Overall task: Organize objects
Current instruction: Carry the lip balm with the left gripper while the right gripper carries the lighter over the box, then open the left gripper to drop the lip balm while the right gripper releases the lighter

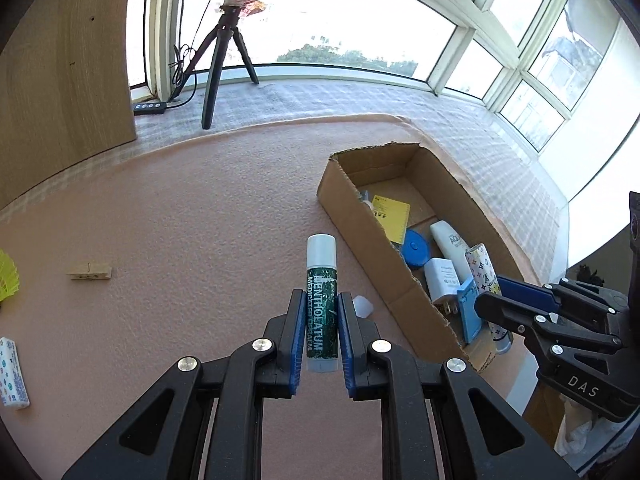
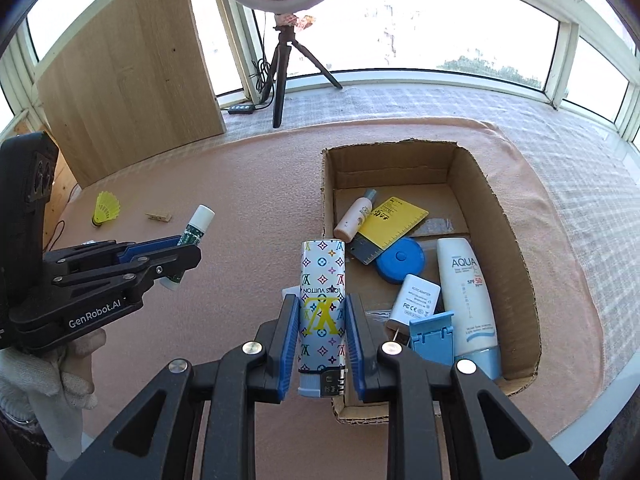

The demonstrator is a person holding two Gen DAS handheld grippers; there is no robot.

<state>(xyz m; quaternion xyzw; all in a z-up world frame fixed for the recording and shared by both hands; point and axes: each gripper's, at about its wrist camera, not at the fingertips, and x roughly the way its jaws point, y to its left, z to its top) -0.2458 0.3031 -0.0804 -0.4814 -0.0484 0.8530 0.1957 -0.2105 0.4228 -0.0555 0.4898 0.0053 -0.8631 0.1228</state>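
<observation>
I have the left gripper (image 1: 319,322) with its jaws clamped on the green-labelled balm stick (image 1: 321,300) and the right gripper (image 2: 322,336) gripping the patterned white lighter (image 2: 322,312), both aloft beside the open cardboard box (image 2: 516,248); next I carry them over it and release

Bright daylight floods through overexposed windows (image 1: 352,20); both views stay sharp, with fisheye bending and dark corners.

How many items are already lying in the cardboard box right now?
6: beige bottle and yellow ruler card at the back, blue tape measure mid, white adapter, blue stand, sunscreen tube in front. Others may hide underneath.
</observation>
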